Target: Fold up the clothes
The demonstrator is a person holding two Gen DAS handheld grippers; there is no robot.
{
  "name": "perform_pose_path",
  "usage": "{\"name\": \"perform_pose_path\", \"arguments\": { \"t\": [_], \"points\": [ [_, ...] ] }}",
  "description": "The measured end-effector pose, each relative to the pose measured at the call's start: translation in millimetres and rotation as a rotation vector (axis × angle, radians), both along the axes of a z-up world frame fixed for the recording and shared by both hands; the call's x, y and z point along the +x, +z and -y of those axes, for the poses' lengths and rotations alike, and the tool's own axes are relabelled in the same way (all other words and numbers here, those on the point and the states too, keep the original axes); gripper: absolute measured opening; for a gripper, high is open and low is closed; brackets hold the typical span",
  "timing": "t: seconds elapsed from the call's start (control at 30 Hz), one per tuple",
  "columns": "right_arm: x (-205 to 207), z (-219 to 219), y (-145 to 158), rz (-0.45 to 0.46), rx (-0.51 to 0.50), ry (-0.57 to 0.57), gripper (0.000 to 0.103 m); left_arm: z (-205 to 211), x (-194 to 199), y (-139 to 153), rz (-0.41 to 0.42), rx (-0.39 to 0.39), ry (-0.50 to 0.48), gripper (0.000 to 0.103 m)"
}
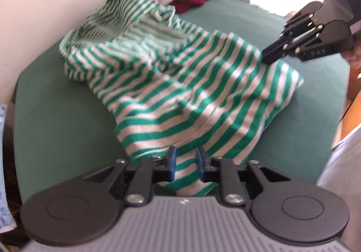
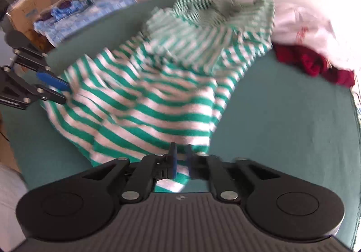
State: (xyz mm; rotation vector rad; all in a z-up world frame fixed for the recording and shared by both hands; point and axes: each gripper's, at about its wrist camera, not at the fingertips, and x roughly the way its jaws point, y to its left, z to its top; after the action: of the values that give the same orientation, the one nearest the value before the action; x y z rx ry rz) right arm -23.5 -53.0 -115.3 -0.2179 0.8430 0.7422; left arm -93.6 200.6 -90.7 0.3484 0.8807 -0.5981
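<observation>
A green-and-white striped garment lies crumpled on the green bed cover, also in the right wrist view. My left gripper is shut on the garment's near edge; the cloth runs between its blue pads. It appears in the right wrist view at the garment's left corner. My right gripper is shut on another edge of the garment, with cloth between its pads. In the left wrist view it pinches the far right corner.
A dark red garment and a white garment lie at the far side by the wall. Blue patterned fabric and a cardboard box sit past the bed's left end. Wooden furniture stands at right.
</observation>
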Motion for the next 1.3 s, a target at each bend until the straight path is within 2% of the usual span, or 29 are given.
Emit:
{"name": "perform_pose_path", "arguments": {
  "t": [0.03, 0.07, 0.17, 0.23, 0.3, 0.37, 0.43, 0.5, 0.57, 0.67, 0.77, 0.83, 0.9, 0.93, 0.97, 1.0, 1.03, 1.2, 1.3],
  "points": [
    [-3, -1, 5, -0.024, 0.050, 0.030, 0.016, 2, -1, 5, -0.002, -0.031, -0.018, 0.023],
    [-6, -6, 7, -0.048, 0.076, 0.055, 0.018, 8, -3, 7, -0.003, -0.047, -0.036, 0.029],
    [-13, -22, -4, -0.069, 0.034, 0.092, 0.018, 30, -7, -6, -0.027, -0.035, -0.105, 0.031],
    [-12, -21, -9, -0.073, 0.018, 0.076, 0.019, 40, -9, -15, -0.027, 0.016, -0.124, 0.032],
    [-11, -20, -14, -0.077, 0.001, 0.059, 0.025, 42, -13, -18, -0.018, 0.040, -0.134, 0.034],
    [-10, -18, -18, -0.080, -0.013, 0.045, 0.027, 41, -15, -19, -0.023, 0.035, -0.139, 0.042],
    [-8, -16, -20, -0.092, 0.002, 0.029, 0.025, 44, -14, -24, -0.027, 0.059, -0.138, 0.038],
    [-8, -14, -19, -0.085, 0.018, 0.007, 0.017, 48, -15, -30, -0.021, 0.092, -0.157, 0.025],
    [-7, -7, -14, -0.101, 0.058, -0.024, 0.010, 44, -15, -26, -0.019, 0.088, -0.167, 0.013],
    [-3, 6, -8, -0.131, 0.113, -0.069, 0.000, 35, -10, -20, -0.018, 0.088, -0.148, 0.011],
    [-2, 11, -14, -0.105, 0.049, -0.089, 0.000, 23, -5, -15, -0.013, 0.094, -0.130, 0.011],
    [-7, 12, -18, -0.105, 0.027, -0.082, 0.000, 16, -2, -9, -0.013, 0.068, -0.105, 0.011],
    [-14, 16, -14, -0.111, 0.061, -0.082, 0.008, 17, -2, -8, -0.014, 0.072, -0.104, 0.011],
    [-17, 17, -11, -0.122, 0.077, -0.074, 0.020, 21, -4, -9, -0.005, 0.088, -0.117, 0.011],
    [-19, 18, -8, -0.130, 0.079, -0.069, 0.039, 25, -6, -10, 0.009, 0.110, -0.134, 0.011],
    [-23, 20, -6, -0.133, 0.069, -0.071, 0.047, 30, -8, -11, 0.017, 0.125, -0.147, 0.011],
    [-28, 22, -5, -0.138, 0.062, -0.071, 0.048, 33, -9, -12, 0.019, 0.128, -0.154, 0.011],
    [-33, 21, -11, -0.113, 0.036, -0.046, 0.032, 33, -7, -15, 0.004, 0.130, -0.143, 0.012],
    [-33, 18, -16, -0.087, 0.016, -0.041, 0.014, 32, -7, -12, 0.005, 0.129, -0.148, 0.012]
  ]
}}
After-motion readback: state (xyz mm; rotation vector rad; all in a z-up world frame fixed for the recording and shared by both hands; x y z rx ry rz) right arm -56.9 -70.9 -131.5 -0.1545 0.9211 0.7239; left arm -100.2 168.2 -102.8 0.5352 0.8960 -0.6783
